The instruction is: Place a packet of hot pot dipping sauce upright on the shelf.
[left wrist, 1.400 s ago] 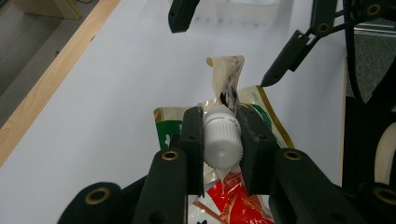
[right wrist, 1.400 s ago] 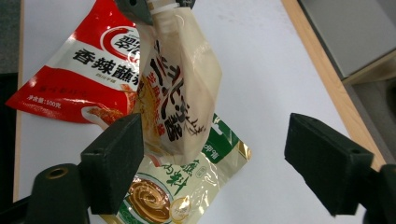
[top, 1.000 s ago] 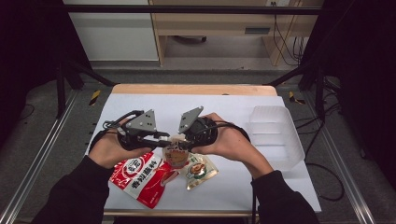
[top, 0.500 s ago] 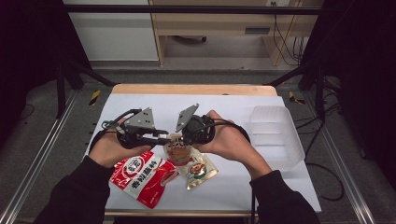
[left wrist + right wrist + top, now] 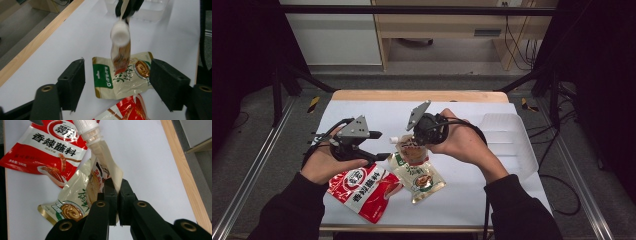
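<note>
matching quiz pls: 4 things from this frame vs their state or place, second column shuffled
1. spouted pouch
2. red packet
3. left gripper
4. clear tub

a. jaws open, nothing between them
b. lifted off the table, clamped in the right gripper
c. flat on the table near its front edge
d. at the table's right side

Pairs: 1-b, 2-c, 3-a, 4-d

Long dark sleeves to the wrists on both arms. Left gripper [image 5: 379, 146]: black body, grey three-cornered plate on top, black cable looping off behind. Right gripper [image 5: 408, 142]: same black build, same grey plate, black cable trailing over the hand. Jaws matte black, blocky square pads, brass-ringed screw holes at the bases.
</note>
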